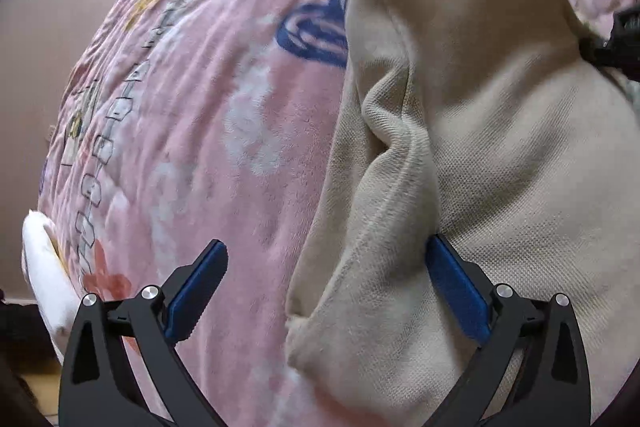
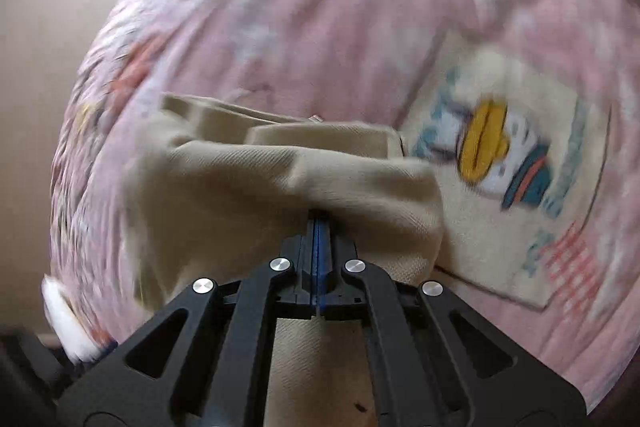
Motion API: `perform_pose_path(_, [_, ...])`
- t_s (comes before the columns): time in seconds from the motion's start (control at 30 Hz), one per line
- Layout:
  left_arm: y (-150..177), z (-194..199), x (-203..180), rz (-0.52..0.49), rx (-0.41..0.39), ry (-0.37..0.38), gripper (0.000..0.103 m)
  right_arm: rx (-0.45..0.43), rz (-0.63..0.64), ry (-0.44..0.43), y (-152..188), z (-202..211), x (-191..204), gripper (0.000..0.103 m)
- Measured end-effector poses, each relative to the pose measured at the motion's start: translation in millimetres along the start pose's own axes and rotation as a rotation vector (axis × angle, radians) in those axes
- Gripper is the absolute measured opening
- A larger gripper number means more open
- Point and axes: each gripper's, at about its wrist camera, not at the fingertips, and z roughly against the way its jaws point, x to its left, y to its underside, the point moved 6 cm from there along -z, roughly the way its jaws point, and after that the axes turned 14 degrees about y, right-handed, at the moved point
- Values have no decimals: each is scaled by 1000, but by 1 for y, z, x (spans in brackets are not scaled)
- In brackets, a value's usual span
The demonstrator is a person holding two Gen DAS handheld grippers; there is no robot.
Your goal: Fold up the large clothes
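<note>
Plush pink blanket (image 1: 208, 131) under ribbed beige garment (image 1: 480, 167)

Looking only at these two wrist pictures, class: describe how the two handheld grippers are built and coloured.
Both are alike. The left gripper has black angular linkage arms with triangular cut-outs, round silver pivot bolts, and fingers faced with blue ribbed pads. The right gripper shows the same black frame, silver bolts and blue pads.

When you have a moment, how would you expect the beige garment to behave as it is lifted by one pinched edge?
Probably floppy: the beige garment already bunches and sags in folds around the shut right claw. It looks fairly thick and woven, so likely a bit heavy and apt to drag on the fleecy pink blanket. Slipping seems unlikely.
</note>
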Motion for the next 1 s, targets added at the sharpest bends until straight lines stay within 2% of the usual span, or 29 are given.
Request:
perform_pose_path(0.03, [-4,-5,2,22,18,11,98,3,-19,8,2,1,2,0])
perform_pose_path(0.1, [-13,-12,3,41,64,14,98,-35,68,65,5,9,11,0])
perform_pose_path(0.13, [-15,-12,3,40,82,10,97,-52,82,57,8,15,12,0])
perform_pose_path(0.2, [-16,-2,2,11,95,12,97,-108,28,-39,17,42,3,0])
perform_pose_path(0.23, [-15,6,1,0,91,24,96,-148,-10,-109,29,66,-6,0])
perform_pose_path(0.3, [-15,27,1,-23,66,62,96,-211,-15,-165,53,95,-15,2])
perform_pose_path(0.4, [-16,57,0,-23,14,103,94,-281,37,-181,112,132,-26,2])
perform_pose_path(0.43, [-17,65,-2,-20,-5,112,94,-289,48,-169,142,139,-31,2])
perform_pose_path(0.53, [-19,65,-11,18,-9,124,94,-239,51,-141,201,123,-31,2])
perform_pose_path(0.57, [-18,52,-13,39,17,108,94,-213,59,-118,219,112,-32,2])
perform_pose_path(0.6, [-16,40,-12,47,39,56,94,-232,43,-107,233,106,-34,2])
perform_pose_path(0.67, [-7,19,-10,77,65,39,97,-219,18,-98,240,95,-38,2])
perform_pose_path(0.7, [-3,17,-10,82,52,33,97,-200,-6,-98,241,89,-38,2])
perform_pose_path(0.8, [-5,10,-13,13,44,-5,97,-194,73,18,249,76,-26,1])
perform_pose_path(0.83, [-9,4,-12,12,63,4,97,-210,110,69,250,72,-21,1])
perform_pose_path(0.93, [-18,-10,-11,11,119,49,97,-219,88,114,251,63,-23,0])
perform_pose_path(1.0, [-20,-13,-15,-32,112,37,98,-243,78,133,251,63,-19,0])
